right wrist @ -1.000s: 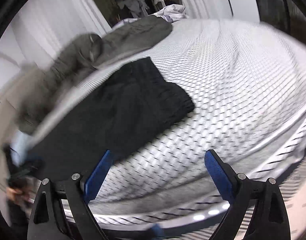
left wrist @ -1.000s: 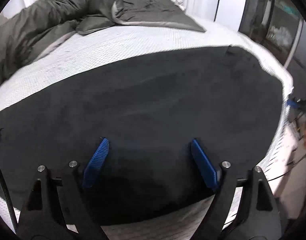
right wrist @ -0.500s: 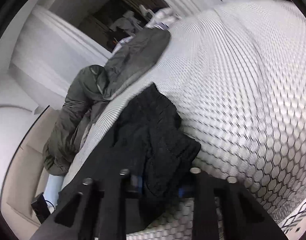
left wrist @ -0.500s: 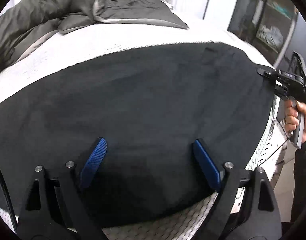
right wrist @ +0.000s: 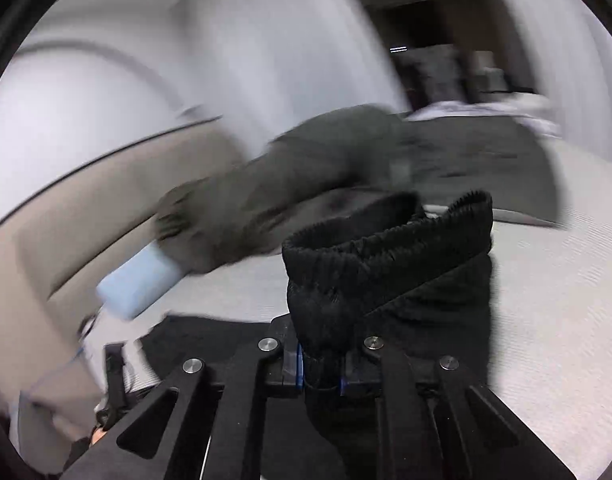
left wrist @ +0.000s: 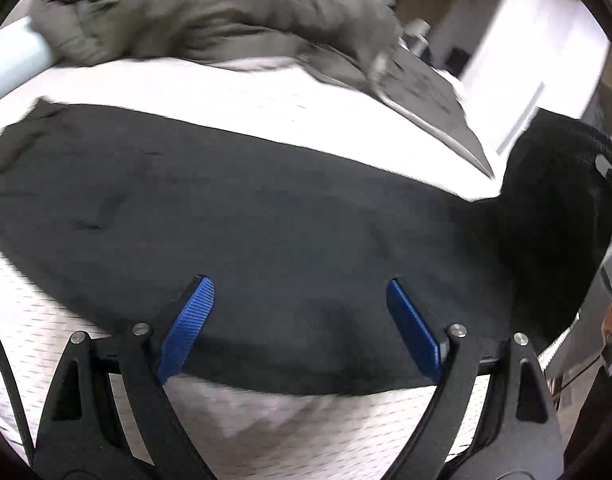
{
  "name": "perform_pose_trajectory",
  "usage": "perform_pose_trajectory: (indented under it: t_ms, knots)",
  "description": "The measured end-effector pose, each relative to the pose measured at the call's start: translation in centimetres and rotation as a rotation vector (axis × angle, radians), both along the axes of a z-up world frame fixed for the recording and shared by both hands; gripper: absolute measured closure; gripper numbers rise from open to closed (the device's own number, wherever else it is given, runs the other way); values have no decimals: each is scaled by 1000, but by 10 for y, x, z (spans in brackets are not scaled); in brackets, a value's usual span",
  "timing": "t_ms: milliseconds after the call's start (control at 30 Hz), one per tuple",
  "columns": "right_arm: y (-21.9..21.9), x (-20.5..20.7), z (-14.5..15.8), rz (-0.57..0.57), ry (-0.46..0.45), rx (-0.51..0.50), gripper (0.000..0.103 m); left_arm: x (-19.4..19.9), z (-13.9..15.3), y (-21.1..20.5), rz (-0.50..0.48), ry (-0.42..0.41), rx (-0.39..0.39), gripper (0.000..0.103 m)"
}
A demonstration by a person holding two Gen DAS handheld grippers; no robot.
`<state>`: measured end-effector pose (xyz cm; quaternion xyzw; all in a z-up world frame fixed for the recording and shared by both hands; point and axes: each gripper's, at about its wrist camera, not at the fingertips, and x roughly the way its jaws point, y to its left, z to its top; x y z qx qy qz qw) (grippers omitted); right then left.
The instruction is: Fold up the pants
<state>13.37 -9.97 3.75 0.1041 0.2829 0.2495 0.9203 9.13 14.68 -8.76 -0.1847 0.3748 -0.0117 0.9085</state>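
Observation:
Black pants [left wrist: 246, 216] lie spread across the white mattress [left wrist: 210, 88]. My left gripper [left wrist: 302, 320] is open and empty, its blue pads hovering over the near edge of the pants. My right gripper [right wrist: 321, 368] is shut on the pants' elastic waistband end [right wrist: 386, 248] and holds it lifted above the bed. That raised end shows in the left wrist view as a dark bunch at the right [left wrist: 554, 216], with the right gripper's body beside it.
A dark olive duvet [left wrist: 210, 12] is heaped along the far side of the bed. A pale blue pillow [right wrist: 140, 284] lies by the beige headboard [right wrist: 86, 216]. The mattress edge runs below the left gripper [left wrist: 266, 420].
My right gripper closed on the waistband end and lifted it off the mattress, swinging up. My left gripper shifted along the pants, staying open.

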Motion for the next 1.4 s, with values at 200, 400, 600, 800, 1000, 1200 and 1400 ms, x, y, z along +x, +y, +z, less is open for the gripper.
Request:
perform_pose_trajectory:
  t_ms: [200, 400, 600, 800, 1000, 1200, 1400]
  knots:
    - [150, 33, -61, 357, 183, -154, 77, -31, 4, 72, 90, -8, -17, 16]
    - [113, 0, -103, 287, 288, -283, 65, -34, 11, 74, 62, -24, -102, 16]
    - [9, -31, -103, -56, 322, -311, 53, 3, 3, -14, -149, 10, 16, 19]
    - [-35, -66, -132, -86, 412, -344, 53, -14, -13, -40, -187, 40, 174, 30]
    - [-53, -73, -122, -82, 356, -171, 51, -7, 22, -34, -157, 7, 166, 31]
    - [-42, -50, -134, -80, 357, -113, 50, 76, 39, -35, -176, 93, 51, 31]
    - [-47, -51, -139, -70, 351, -109, 50, 150, 15, -53, -251, 268, 25, 53]
